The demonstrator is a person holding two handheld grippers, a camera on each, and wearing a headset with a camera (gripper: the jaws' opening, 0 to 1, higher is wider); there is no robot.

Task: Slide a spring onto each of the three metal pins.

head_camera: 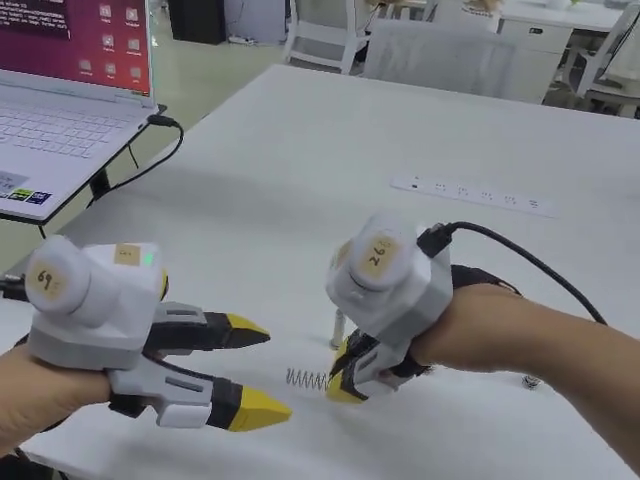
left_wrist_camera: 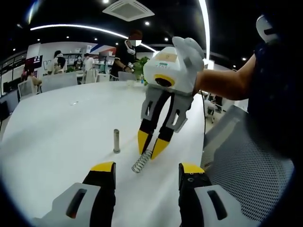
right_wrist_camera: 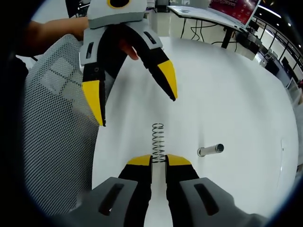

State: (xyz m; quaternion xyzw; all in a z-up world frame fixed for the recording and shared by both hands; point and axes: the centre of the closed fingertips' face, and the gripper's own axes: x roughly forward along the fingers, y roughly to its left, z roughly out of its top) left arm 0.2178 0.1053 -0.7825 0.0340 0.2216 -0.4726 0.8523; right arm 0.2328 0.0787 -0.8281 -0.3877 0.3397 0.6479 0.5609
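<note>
White table (head_camera: 400,130), open laptop (head_camera: 60,120), office chairs (head_camera: 440,55), ceiling strip lights (left_wrist_camera: 75,25).

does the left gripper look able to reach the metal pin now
Probably yes: the metal pin stands upright ahead of the open left gripper, nothing between; the right gripper and its spring sit beside that path.

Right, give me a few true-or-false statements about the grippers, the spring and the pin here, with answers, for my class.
1. The right gripper is shut on one end of the spring. True.
2. The left gripper is shut. False: its fingers stand apart, holding nothing.
3. The spring is already on the pin. False: the pin stands bare and upright on the table, beside the spring.
4. The laptop is open with its screen lit. True.
</note>
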